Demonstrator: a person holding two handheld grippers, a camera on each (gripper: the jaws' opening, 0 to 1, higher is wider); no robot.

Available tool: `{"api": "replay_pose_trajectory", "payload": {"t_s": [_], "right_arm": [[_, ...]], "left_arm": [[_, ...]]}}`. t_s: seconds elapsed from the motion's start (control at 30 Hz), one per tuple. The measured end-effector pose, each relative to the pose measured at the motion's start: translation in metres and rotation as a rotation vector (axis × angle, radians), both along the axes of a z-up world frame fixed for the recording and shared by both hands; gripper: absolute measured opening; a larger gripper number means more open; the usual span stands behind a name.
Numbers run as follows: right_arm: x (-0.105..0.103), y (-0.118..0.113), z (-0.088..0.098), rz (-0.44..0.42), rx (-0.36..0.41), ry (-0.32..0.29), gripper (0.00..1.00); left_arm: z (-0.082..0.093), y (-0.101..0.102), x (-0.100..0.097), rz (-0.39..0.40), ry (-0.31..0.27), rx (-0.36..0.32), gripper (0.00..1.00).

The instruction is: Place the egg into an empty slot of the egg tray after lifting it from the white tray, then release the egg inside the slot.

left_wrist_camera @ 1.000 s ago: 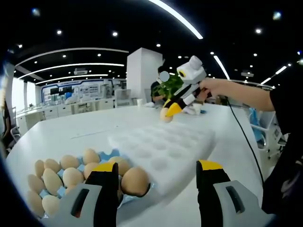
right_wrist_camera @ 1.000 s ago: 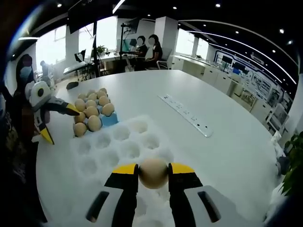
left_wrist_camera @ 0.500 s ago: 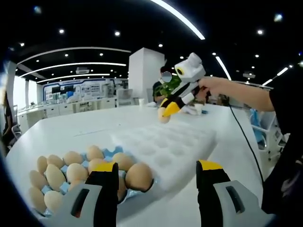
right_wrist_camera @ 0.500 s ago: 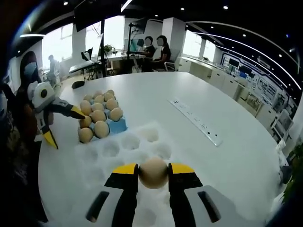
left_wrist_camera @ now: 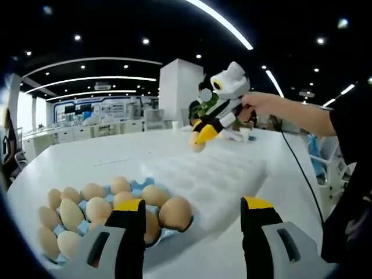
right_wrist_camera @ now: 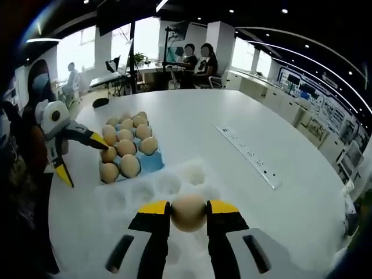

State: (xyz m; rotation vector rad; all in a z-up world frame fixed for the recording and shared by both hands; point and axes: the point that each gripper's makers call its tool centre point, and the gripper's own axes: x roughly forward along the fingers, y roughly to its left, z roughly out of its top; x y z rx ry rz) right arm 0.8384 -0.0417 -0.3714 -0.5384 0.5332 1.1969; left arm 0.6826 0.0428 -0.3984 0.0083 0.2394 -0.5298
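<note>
A: Report status, taking the white tray [right_wrist_camera: 116,200] as reference and working from the largest item down.

B: The table [right_wrist_camera: 244,192] carries the white tray, a foam sheet of round pockets. The blue egg tray [right_wrist_camera: 152,163] lies touching the white tray's far edge in the right gripper view and is mostly filled with brown eggs. In that view, bare blue slots show at the corner nearest the white tray.

A: Right gripper?

B: The right gripper [right_wrist_camera: 188,210] hangs above the white tray. Its jaws are closed to egg width and clamp the egg [right_wrist_camera: 188,213] between the yellow pads. In the left gripper view the same gripper [left_wrist_camera: 197,139] is held in a hand [left_wrist_camera: 263,106] over the far side of the white tray, the egg [left_wrist_camera: 196,143] clear of the pockets.

A: Left gripper?

B: The left gripper [left_wrist_camera: 193,210] has its jaws spread wide with nothing between them. It sits at the near edge of the white tray, beside the egg tray [left_wrist_camera: 135,185]. In the right gripper view it [right_wrist_camera: 72,152] is also seen with its jaws apart.

A: Progress?

B: The lift is judged complete. Remaining are carrying the egg from above the white tray to a bare blue slot, lowering it in, and opening the jaws. The nearest free slots are judged to be at the corner adjoining the white tray.
</note>
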Motion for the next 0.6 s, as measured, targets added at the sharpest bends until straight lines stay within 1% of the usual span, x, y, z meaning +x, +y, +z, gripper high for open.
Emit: {"api": "replay_pose_trajectory", "payload": {"t_s": [0.1, 0.23, 0.4, 0.5, 0.6], "right_arm": [[-0.007, 0.008, -0.001, 0.011, -0.002, -0.001, 0.26], [-0.008, 0.018, 0.0, 0.029, -0.002, 0.001, 0.26], [-0.014, 0.034, -0.001, 0.055, 0.002, 0.007, 0.26], [-0.019, 0.042, -0.002, 0.07, -0.002, 0.008, 0.26], [-0.018, 0.047, -0.001, 0.081, -0.004, 0.007, 0.26]], "left_arm": [[0.001, 0.006, 0.001, 0.006, -0.003, -0.003, 0.68], [0.0, 0.011, 0.002, 0.015, -0.003, -0.006, 0.68], [-0.005, 0.019, 0.002, 0.021, 0.012, -0.009, 0.68], [-0.005, 0.019, 0.0, 0.025, 0.01, -0.011, 0.68], [-0.004, 0.019, -0.001, 0.029, 0.01, -0.013, 0.68]]}}
